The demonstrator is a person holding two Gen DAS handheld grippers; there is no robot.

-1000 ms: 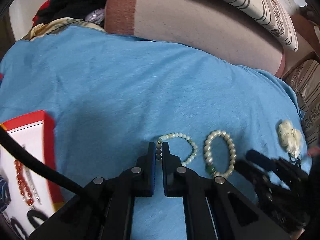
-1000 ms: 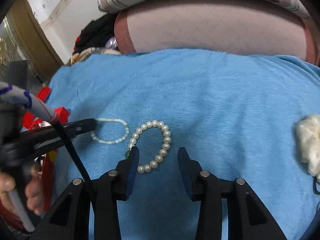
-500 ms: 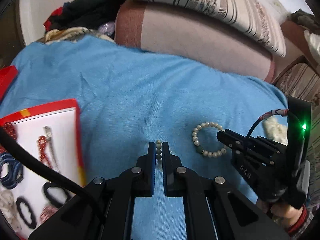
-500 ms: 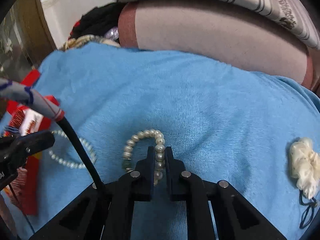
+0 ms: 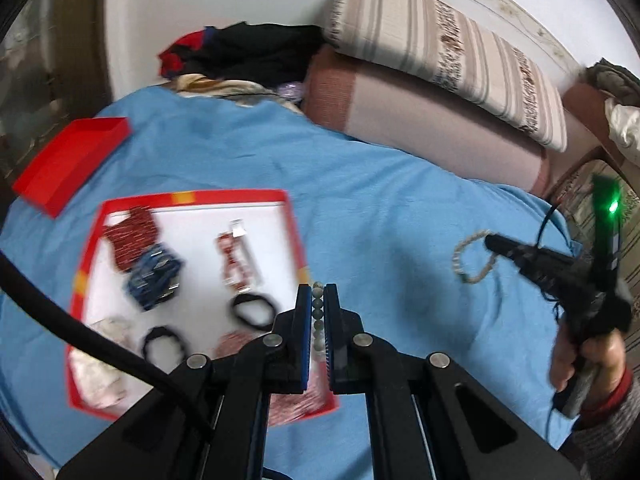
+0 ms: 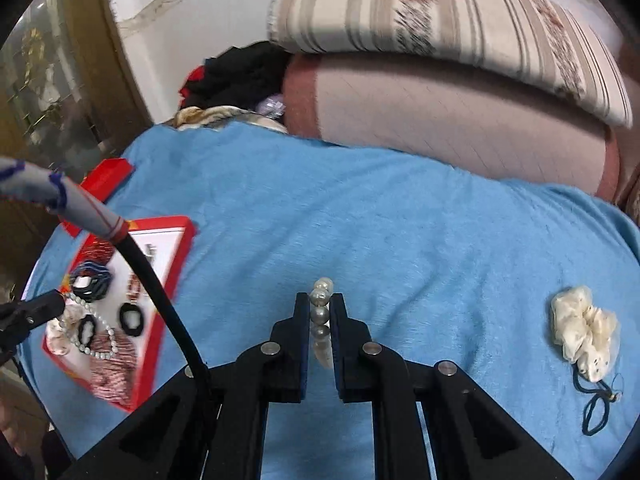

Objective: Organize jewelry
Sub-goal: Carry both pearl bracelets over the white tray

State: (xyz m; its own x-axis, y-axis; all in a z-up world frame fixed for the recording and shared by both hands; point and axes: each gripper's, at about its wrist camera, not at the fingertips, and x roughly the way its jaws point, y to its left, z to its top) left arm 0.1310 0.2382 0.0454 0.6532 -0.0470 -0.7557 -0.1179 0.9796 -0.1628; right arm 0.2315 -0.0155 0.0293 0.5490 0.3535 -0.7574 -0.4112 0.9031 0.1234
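Observation:
My left gripper (image 5: 318,294) is shut on a small-bead pearl bracelet (image 5: 318,312) and holds it in the air over the right edge of the red-rimmed white jewelry box (image 5: 294,216). In the right wrist view this bracelet (image 6: 90,332) hangs from the left gripper (image 6: 58,304) above the box (image 6: 188,236). My right gripper (image 6: 320,306) is shut on a large-bead pearl bracelet (image 6: 320,312), lifted above the blue cloth (image 6: 380,220). In the left wrist view the bracelet (image 5: 466,256) dangles from the right gripper (image 5: 490,242).
The box holds red beads (image 5: 130,232), a blue hair tie (image 5: 154,274), black hair ties (image 5: 254,312) and other pieces. A red lid (image 5: 68,164) lies at the far left. A cream scrunchie (image 6: 584,332) and dark elastic (image 6: 598,408) lie right. Folded quilts (image 5: 432,112) bound the back.
Both grippers have lifted their bracelets off the cloth. The left one has swung left over the box. The right one has risen with its bracelet hanging.

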